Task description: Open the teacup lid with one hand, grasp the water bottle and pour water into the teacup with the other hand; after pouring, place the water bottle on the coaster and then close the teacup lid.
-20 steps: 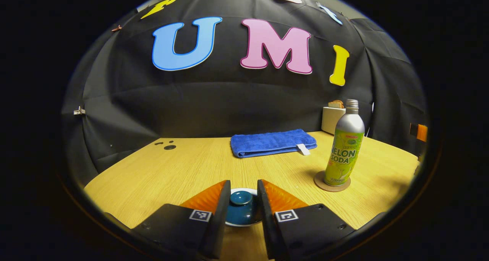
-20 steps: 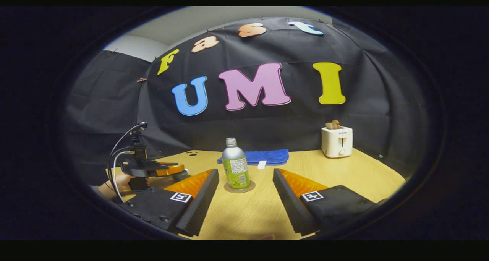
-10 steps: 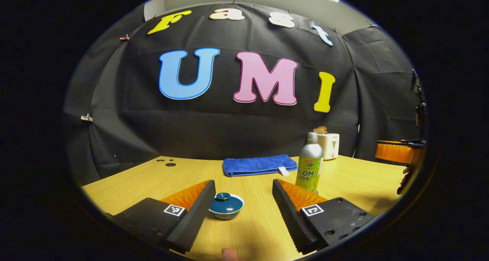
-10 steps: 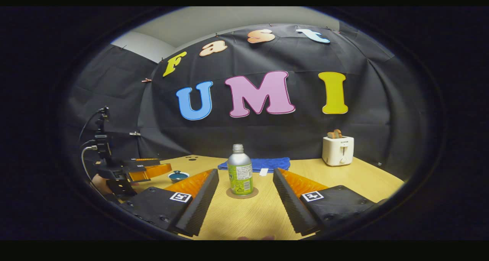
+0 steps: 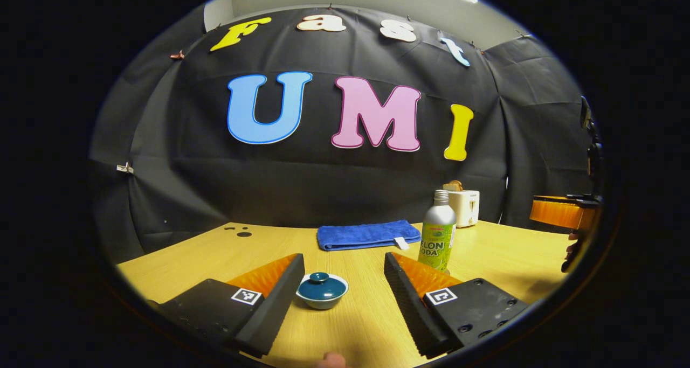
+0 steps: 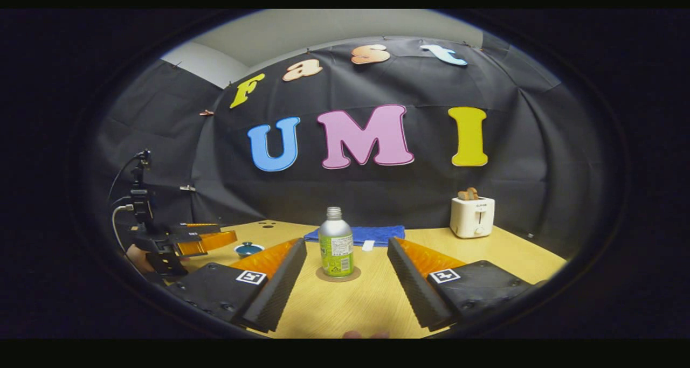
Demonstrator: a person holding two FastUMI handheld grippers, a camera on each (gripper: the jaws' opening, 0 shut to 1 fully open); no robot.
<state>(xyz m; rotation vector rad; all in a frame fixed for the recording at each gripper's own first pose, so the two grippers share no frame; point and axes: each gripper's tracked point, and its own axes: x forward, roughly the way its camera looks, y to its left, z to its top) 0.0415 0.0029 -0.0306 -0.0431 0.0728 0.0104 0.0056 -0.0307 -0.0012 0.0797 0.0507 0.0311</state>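
We hold the left gripper and right gripper wide apart and empty, the task apparently finished. The lidded blue teacup sits on the wooden table between our left fingers, and the water bottle stands upright on its coaster ahead of our right. Its green label partly reads "LON ODA."

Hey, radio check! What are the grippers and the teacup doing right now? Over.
Left gripper open, holding nothing; right gripper open too. Teacup lid on; water bottle upright on coaster. Nothing blocking either.
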